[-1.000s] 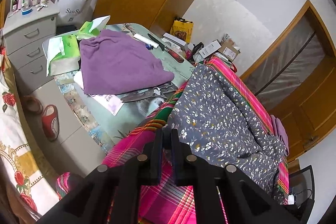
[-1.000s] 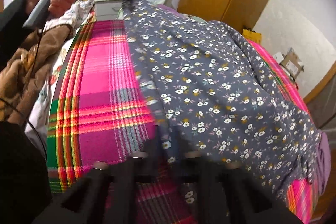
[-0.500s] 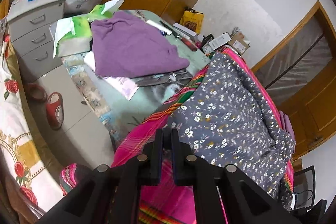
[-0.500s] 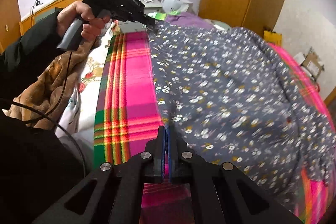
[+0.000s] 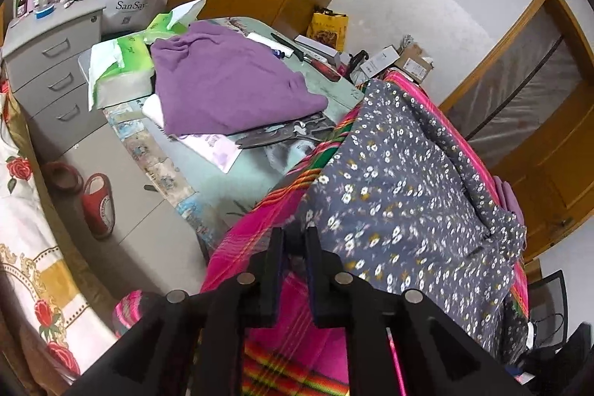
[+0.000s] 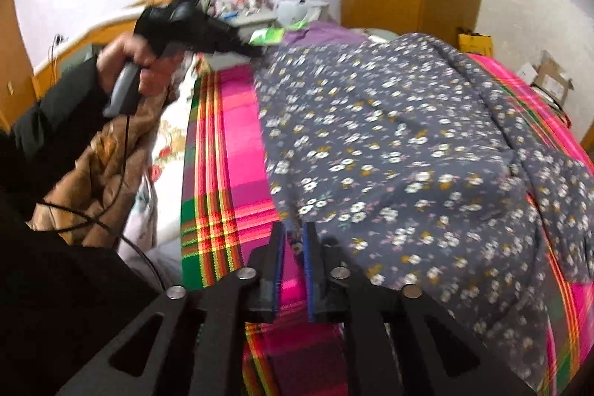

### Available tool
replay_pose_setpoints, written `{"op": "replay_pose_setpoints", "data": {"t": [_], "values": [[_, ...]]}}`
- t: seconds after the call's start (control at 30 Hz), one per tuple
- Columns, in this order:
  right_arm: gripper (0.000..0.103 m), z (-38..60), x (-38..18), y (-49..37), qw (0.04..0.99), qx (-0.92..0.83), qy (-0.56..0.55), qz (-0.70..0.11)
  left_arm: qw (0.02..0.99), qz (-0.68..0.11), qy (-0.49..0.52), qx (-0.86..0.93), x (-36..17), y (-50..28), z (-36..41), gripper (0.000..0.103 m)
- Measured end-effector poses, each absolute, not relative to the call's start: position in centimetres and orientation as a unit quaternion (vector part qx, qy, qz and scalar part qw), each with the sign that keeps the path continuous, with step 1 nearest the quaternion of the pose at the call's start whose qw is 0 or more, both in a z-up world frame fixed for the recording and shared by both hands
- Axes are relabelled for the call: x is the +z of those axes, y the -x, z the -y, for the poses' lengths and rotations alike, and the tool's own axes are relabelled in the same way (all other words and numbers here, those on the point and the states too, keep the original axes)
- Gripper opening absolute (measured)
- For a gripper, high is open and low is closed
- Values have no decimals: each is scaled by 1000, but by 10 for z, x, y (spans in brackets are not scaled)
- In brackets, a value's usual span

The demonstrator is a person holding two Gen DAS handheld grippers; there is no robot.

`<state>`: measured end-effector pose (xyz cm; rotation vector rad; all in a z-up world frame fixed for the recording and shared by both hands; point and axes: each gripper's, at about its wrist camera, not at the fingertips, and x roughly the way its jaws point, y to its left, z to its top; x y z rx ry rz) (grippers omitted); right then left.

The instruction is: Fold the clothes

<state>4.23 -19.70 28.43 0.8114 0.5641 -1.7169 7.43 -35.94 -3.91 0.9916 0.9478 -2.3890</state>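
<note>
Right wrist: both tongs (image 6: 294, 240) parted at floral garment's (image 6: 408, 151) edge.

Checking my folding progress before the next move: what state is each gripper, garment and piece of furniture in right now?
left gripper: open, jaws slightly apart at the garment's edge
right gripper: open, jaws slightly apart over the hem
floral garment: spread out on the plaid blanket, unfolded
purple garment: lying loosely on the table
drawer cabinet: drawers shut
</note>
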Motion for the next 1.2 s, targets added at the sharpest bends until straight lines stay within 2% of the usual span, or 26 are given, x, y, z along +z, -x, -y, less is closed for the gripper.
{"op": "replay_pose_setpoints", "data": {"t": [0.2, 0.4, 0.53, 0.83, 0.97, 1.0, 1.03, 1.07, 1.2], "values": [[34, 133, 315, -18, 469, -800, -327, -181, 221, -313, -355, -853, -33, -92, 347, 12], [36, 43, 317, 18, 329, -867, -348, -137, 177, -279, -338, -881, -5, -81, 303, 12], [36, 11, 308, 21, 295, -875, -364, -122, 114, -240, -339, -903, 12, -58, 257, 12], [36, 28, 296, 15, 380, -843, -356, -131, 32, -199, -365, -909, 15, -22, 190, 12], [36, 35, 281, 32, 414, -815, -387, -120, 12, -189, -373, -908, 14, -13, 169, 12], [34, 35, 280, 32, 416, -813, -389, -121, 7, -186, -375, -908, 14, -11, 164, 12], [27, 35, 279, 32, 419, -810, -391, -122, 4, -185, -376, -908, 14, -11, 161, 12], [8, 34, 280, 30, 423, -810, -387, -124, 2, -183, -378, -908, 13, -10, 158, 12], [6, 17, 297, 21, 419, -827, -360, -107, -3, -178, -389, -904, 9, -4, 150, 12]]}}
